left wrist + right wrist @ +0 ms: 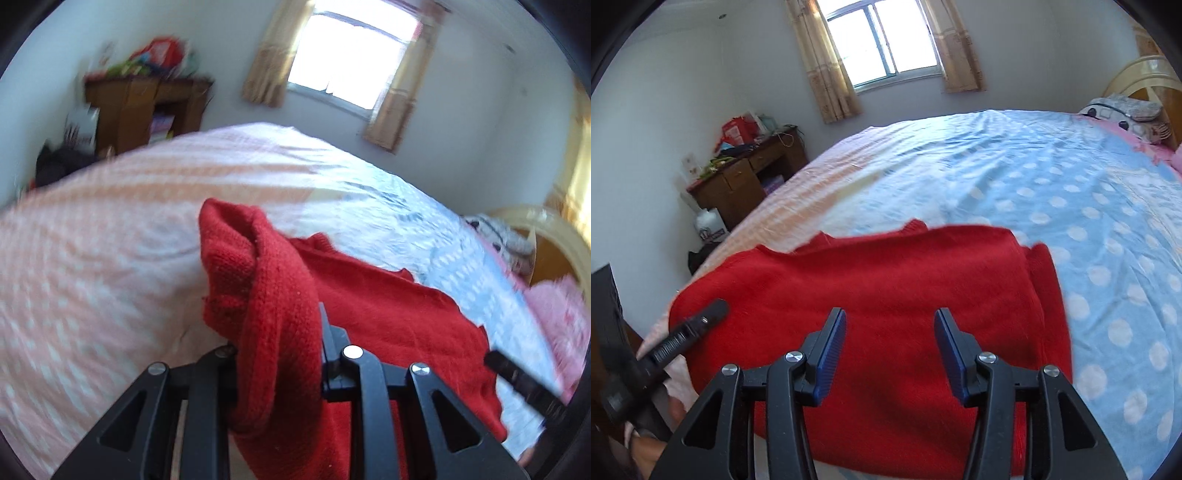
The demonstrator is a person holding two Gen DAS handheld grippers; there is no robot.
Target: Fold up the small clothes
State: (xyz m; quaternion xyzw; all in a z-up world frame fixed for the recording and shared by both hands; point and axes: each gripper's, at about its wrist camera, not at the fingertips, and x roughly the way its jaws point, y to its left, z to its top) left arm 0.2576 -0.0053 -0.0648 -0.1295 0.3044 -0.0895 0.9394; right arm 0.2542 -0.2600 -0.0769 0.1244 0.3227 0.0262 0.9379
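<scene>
Knit red sweater [280, 295] (bunched) pinched in left claw [277, 354], right claw [890, 350] agape, empty

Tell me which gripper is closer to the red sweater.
Left. The left gripper is shut on a bunched fold of the red sweater, lifting it off the bed. The right gripper hangs open above the sweater's flat part, nothing between its jaws.

no readable text anywhere; only a blurred logo on a white container [710, 226]
</scene>
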